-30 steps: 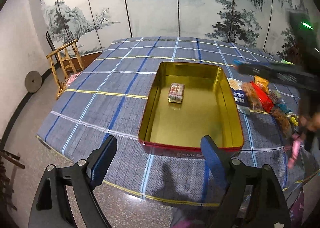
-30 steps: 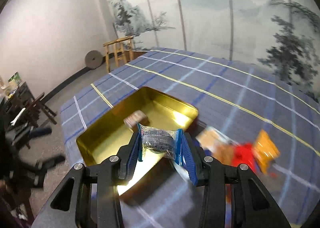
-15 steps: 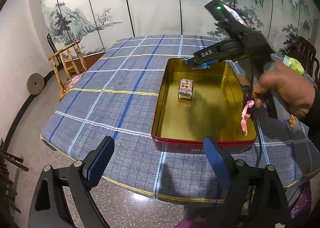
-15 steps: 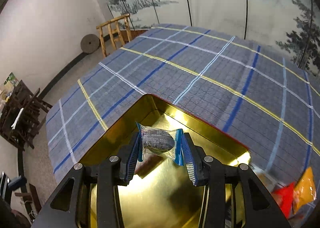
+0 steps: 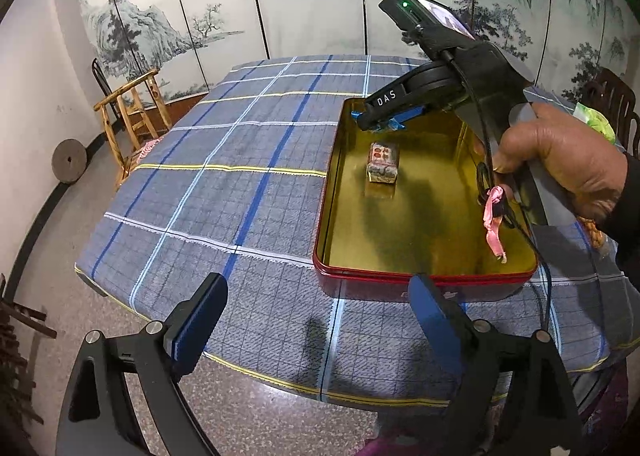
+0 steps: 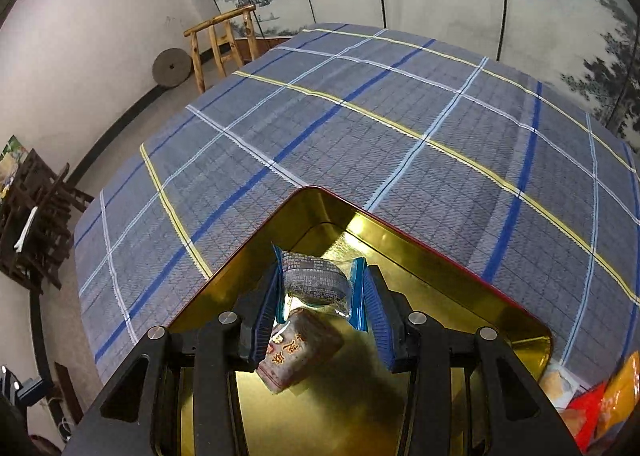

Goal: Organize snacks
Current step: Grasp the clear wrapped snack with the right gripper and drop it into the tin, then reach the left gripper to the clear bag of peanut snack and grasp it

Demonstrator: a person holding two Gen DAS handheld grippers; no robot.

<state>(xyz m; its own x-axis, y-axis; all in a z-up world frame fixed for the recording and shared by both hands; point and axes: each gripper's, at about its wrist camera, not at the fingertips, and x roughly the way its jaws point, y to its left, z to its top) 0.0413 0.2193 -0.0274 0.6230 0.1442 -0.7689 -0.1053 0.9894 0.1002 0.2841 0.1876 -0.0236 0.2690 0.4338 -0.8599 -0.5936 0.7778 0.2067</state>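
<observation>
A gold-lined red tin (image 5: 424, 276) (image 6: 400, 240) sits on the plaid tablecloth. One small brown wrapped snack (image 5: 383, 161) (image 6: 298, 352) lies inside it near the far end. My right gripper (image 6: 320, 288) (image 5: 378, 121) is shut on a clear snack packet with blue edges (image 6: 316, 282), held just above the tin's far corner, over the wrapped snack. A hand (image 5: 560, 167) holds that gripper. My left gripper (image 5: 316, 320) stands open in front of the tin's near wall, nothing between its fingers.
More snack packets (image 6: 596, 396) in red, orange and yellow lie on the cloth right of the tin. A wooden chair (image 5: 132, 119) and a round stone (image 5: 69, 159) stand left of the table. A painted folding screen closes the back.
My right gripper carried the clear packet leftward and down, from beside the tin to over its far corner. My left gripper shifted slightly, so the tin looks closer.
</observation>
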